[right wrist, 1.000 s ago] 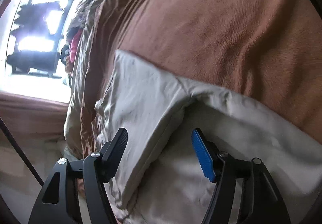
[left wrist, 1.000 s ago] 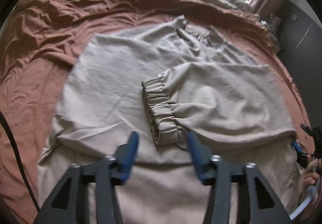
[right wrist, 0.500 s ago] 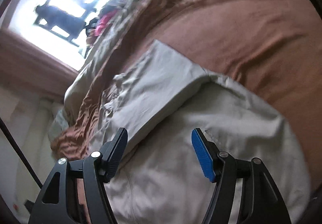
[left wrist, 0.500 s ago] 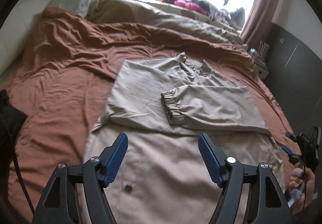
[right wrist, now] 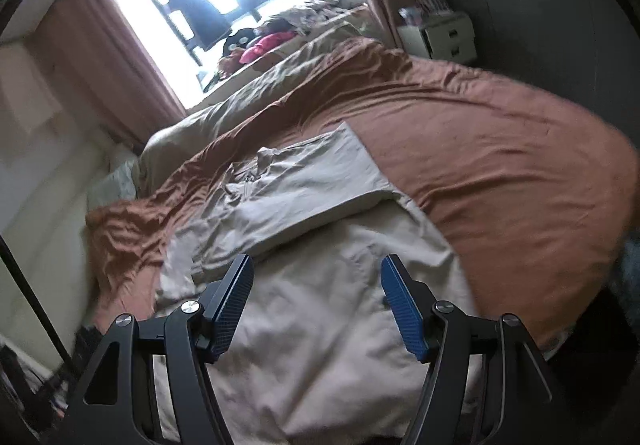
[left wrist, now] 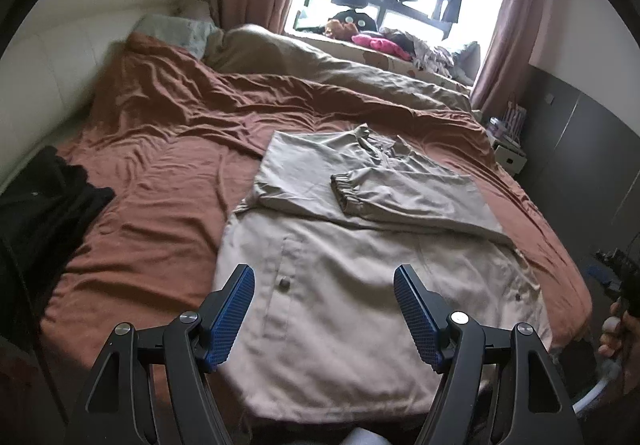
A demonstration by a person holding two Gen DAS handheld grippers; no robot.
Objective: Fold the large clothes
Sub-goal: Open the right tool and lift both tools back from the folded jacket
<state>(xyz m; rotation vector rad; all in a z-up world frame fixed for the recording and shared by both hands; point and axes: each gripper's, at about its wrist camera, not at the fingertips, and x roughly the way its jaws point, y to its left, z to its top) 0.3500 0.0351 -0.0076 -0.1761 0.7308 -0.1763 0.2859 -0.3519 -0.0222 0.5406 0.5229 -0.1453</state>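
A large beige jacket (left wrist: pixel 360 265) lies flat on the brown bedsheet (left wrist: pixel 160 173), collar toward the window. Both sleeves are folded across the chest, and one elastic cuff (left wrist: pixel 346 193) lies at the middle. My left gripper (left wrist: pixel 324 309) is open and empty, held above the jacket's near hem. In the right wrist view the jacket (right wrist: pixel 320 305) lies below my right gripper (right wrist: pixel 318 301), which is open and empty above the jacket's right side. The right gripper also shows at the right edge of the left wrist view (left wrist: pixel 616 273), held in a hand.
A dark garment (left wrist: pixel 40 213) lies at the bed's left edge. A rumpled beige duvet (left wrist: pixel 340 73) and a pillow (left wrist: pixel 176 31) lie at the far side. Clothes are piled on the window sill (left wrist: pixel 380 43). A white nightstand (right wrist: pixel 444 35) and a dark wall panel (left wrist: pixel 580 149) are on the right.
Both grippers have pulled back and up from the jacket, so much more of the bed and room shows. The left gripper's jaws have opened wider. The jacket has not moved.
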